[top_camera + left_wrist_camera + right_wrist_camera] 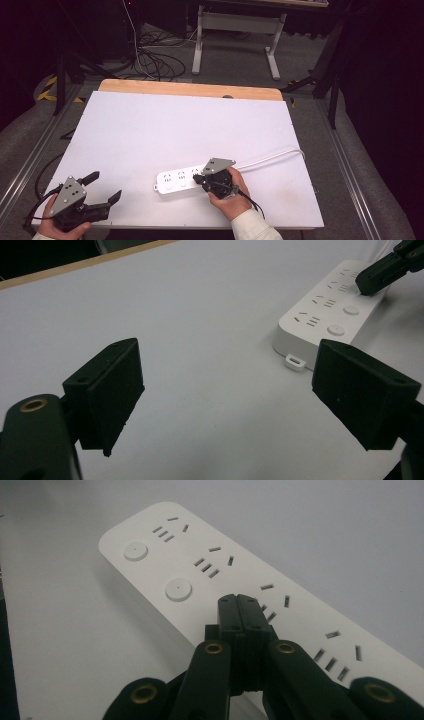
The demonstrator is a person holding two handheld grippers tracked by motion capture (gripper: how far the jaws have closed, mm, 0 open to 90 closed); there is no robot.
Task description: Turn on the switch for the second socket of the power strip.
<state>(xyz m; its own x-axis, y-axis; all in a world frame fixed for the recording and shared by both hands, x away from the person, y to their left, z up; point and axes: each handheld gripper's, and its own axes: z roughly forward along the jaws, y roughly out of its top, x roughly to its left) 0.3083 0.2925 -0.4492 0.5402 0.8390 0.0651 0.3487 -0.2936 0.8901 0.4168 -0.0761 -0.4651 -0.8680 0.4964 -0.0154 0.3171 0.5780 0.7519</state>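
White power strip (182,179) lying flat on the white tabletop (150,130), toward the near edge and a little right of centre, its pale cord (270,159) curling off to the right edge. Seen from the high view: right gripper (200,178) held over the strip's right half, right hand (234,197) wrapped behind it; left gripper (102,187) low at the near left corner, well apart from the strip, left hand (52,225) at the table's edge. Closer in, through the right gripper view: jaws pressed together with no gap and nothing between them, tips (242,602) down on or just above the strip's face (210,565) beside the third group of socket slots, roughly where a third button would sit; touching or hovering, cannot tell. Two round buttons (178,589) clear to see here, barely readable from above. Through the left gripper view: jaws spread wide and empty (227,385), bare tabletop between them, strip's end (325,315) with its small hanging tab beyond, and the right gripper's black tip (372,280) resting at the strip's top face.
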